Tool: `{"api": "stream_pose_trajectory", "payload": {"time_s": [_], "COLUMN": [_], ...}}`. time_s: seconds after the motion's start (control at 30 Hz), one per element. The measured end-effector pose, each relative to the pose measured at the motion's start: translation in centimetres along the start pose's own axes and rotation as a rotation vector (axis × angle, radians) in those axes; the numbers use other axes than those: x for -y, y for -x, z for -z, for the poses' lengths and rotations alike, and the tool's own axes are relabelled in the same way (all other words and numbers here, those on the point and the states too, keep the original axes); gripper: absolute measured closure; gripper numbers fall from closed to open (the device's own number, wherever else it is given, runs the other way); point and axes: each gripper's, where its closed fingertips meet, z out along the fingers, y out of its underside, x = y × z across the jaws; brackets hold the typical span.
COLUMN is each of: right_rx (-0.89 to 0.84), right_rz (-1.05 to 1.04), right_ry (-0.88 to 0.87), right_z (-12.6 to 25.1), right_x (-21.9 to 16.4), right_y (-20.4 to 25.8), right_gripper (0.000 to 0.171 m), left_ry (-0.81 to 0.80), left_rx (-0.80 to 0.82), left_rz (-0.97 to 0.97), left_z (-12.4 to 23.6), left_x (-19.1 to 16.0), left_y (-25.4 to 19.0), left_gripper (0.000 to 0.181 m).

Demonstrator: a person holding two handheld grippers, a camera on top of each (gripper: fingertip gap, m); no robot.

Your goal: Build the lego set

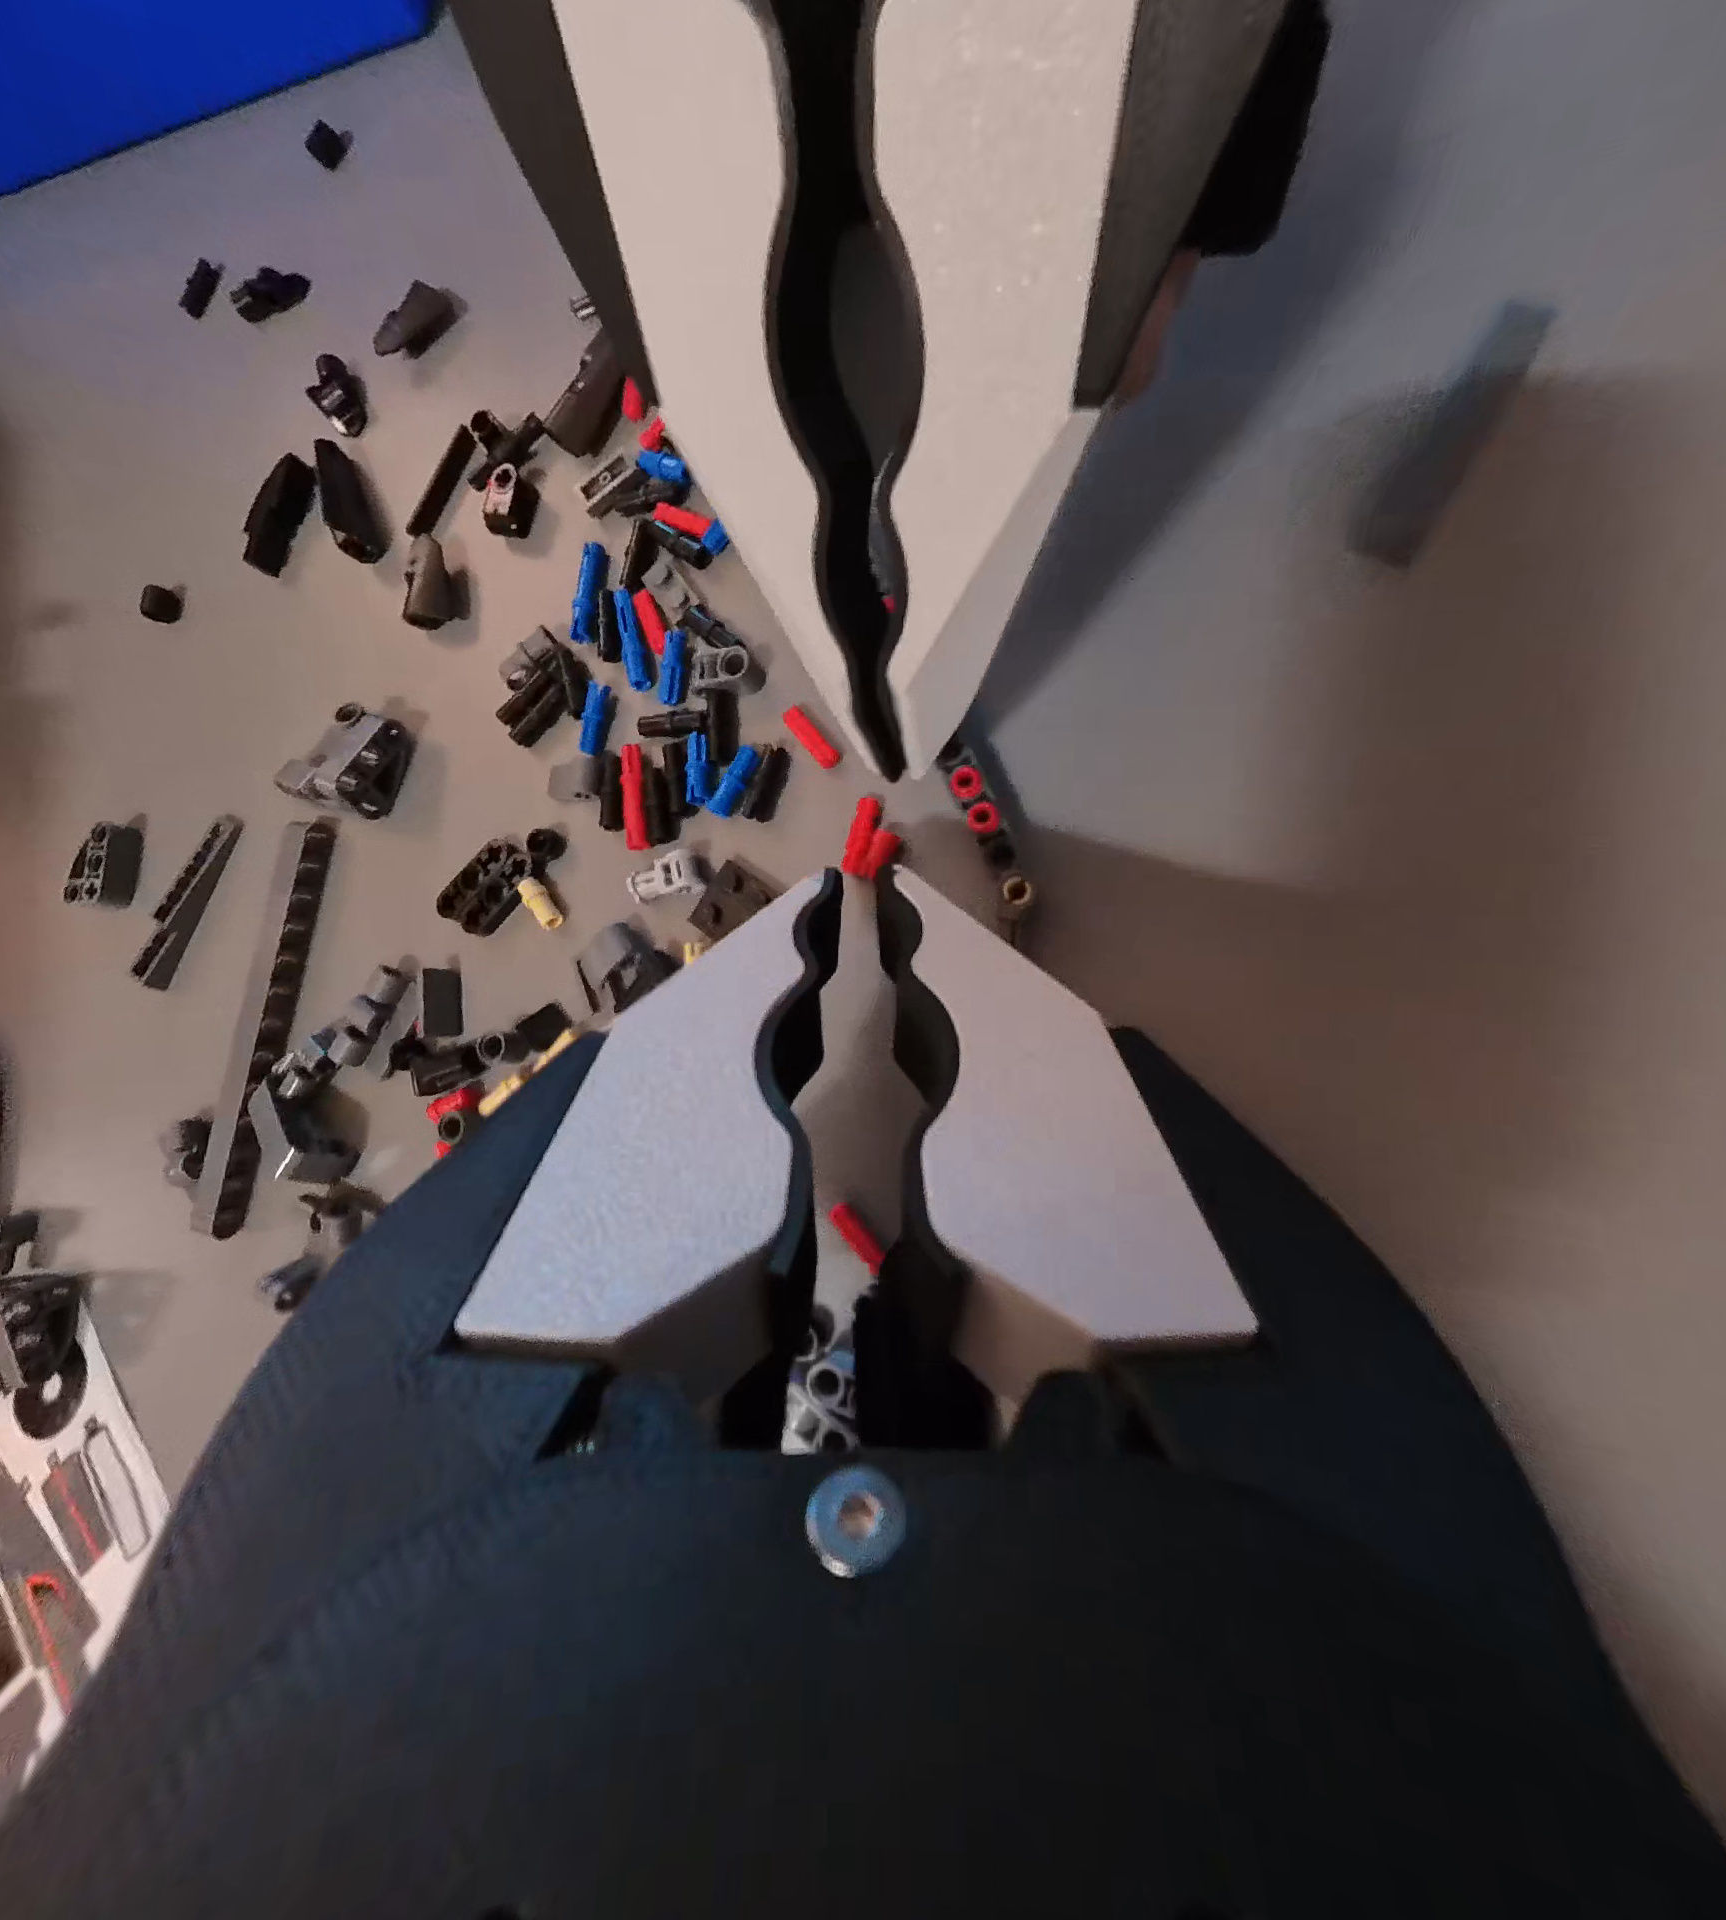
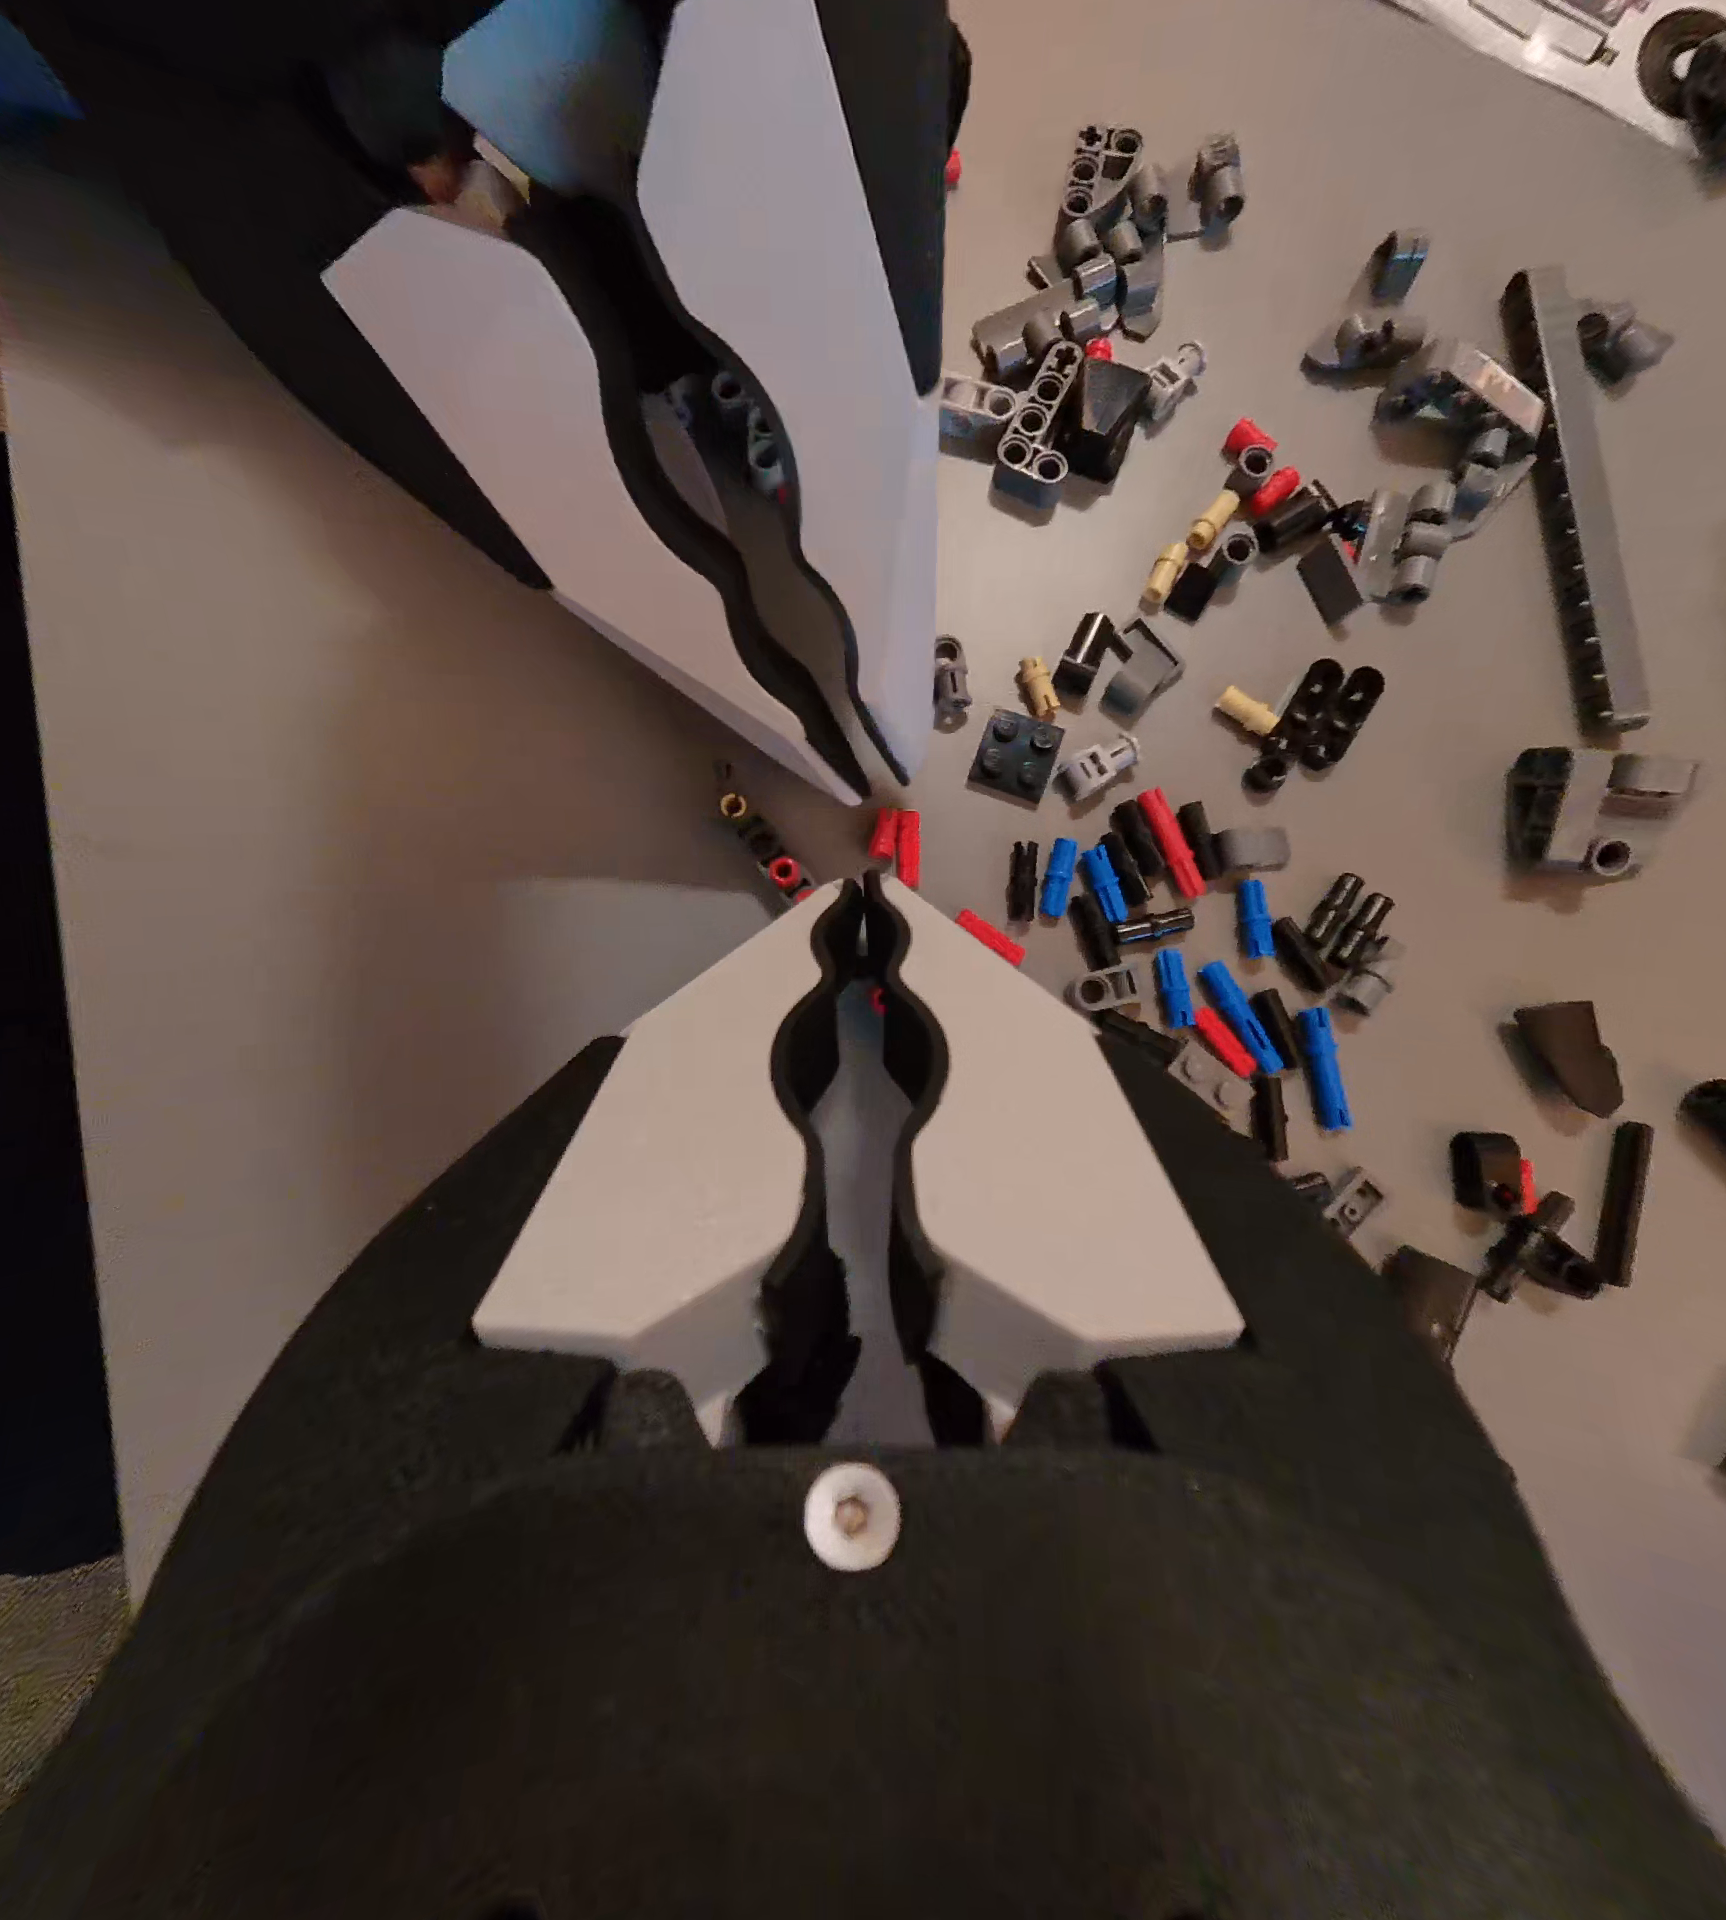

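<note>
While both tongs point tip to tip over the grey surface, the left tongs and right tongs stand pressed nearly together around two red pins.

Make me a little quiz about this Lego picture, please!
1. What colour are the two little pegs between the tips of the left tongs and the right tongs? A green, B red, C orange.
2. True or false: the long grey beam lies flat on the table.
3. Fill the gap: the blue pegs lie mixed with red and ___ ones.

Key: 1 B; 2 true; 3 black.
</note>
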Motion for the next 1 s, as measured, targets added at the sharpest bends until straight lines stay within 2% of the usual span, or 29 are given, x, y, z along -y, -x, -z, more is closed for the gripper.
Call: {"api": "stream_pose_trajectory", "payload": {"time_s": [0.23, 0.8, 1.0], "right_rx": [-0.006, 0.003, 0.052], "right_rz": [0.018, -0.002, -0.072], "right_ry": [0.037, -0.031, -0.21], "right_z": [-0.7, -0.8, 1.3], "right_x": [-0.9, -0.7, 1.1], "right_y": [-0.1, 0.1, -0.1], "right_gripper": [0.171, 0.165, 0.166], "left_ry": [0.0, -0.007, -0.123], "left_rx": [-0.028, -0.012, 0.075], "left_rz": [-0.041, -0.086, -0.053], "left_z": [-0.6, -0.9, 0.8], "left_x": [-0.2, 0.3, 2.1], "left_y": [-0.3, -0.9, 0.1], "left_gripper": [0.175, 0.179, 0.18]}}
